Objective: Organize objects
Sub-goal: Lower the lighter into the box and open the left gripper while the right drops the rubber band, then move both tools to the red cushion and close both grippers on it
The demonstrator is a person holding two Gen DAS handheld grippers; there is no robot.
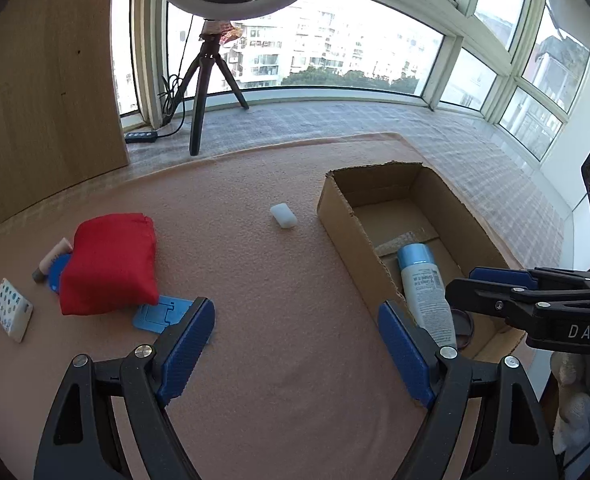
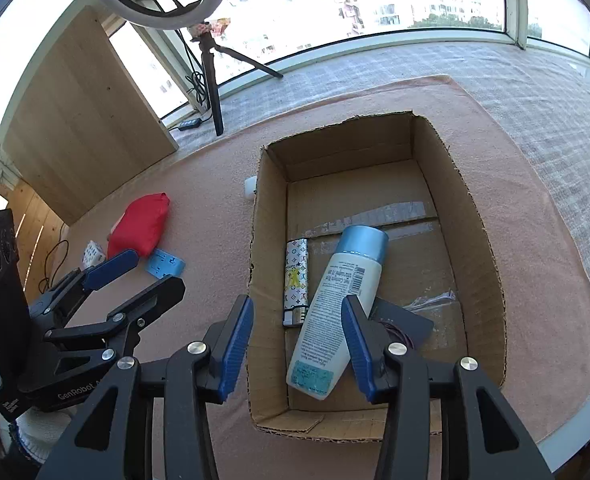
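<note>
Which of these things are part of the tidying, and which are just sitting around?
Part of the job:
open cardboard box
white bottle with blue cap
patterned lighter
red fabric pouch
small white case
flat blue plastic stand

Just around:
ring light tripod
black power strip

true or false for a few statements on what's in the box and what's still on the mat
1. The bottle lies inside the box. True.
2. The red pouch is in the box. False: it sits on the mat, left of the box.
3. A patterned lighter lies beside the bottle. True.
4. The right gripper clamps the bottle. False: its pads are clear of it.
5. The left gripper holds the white block. False: it is open and empty.
</note>
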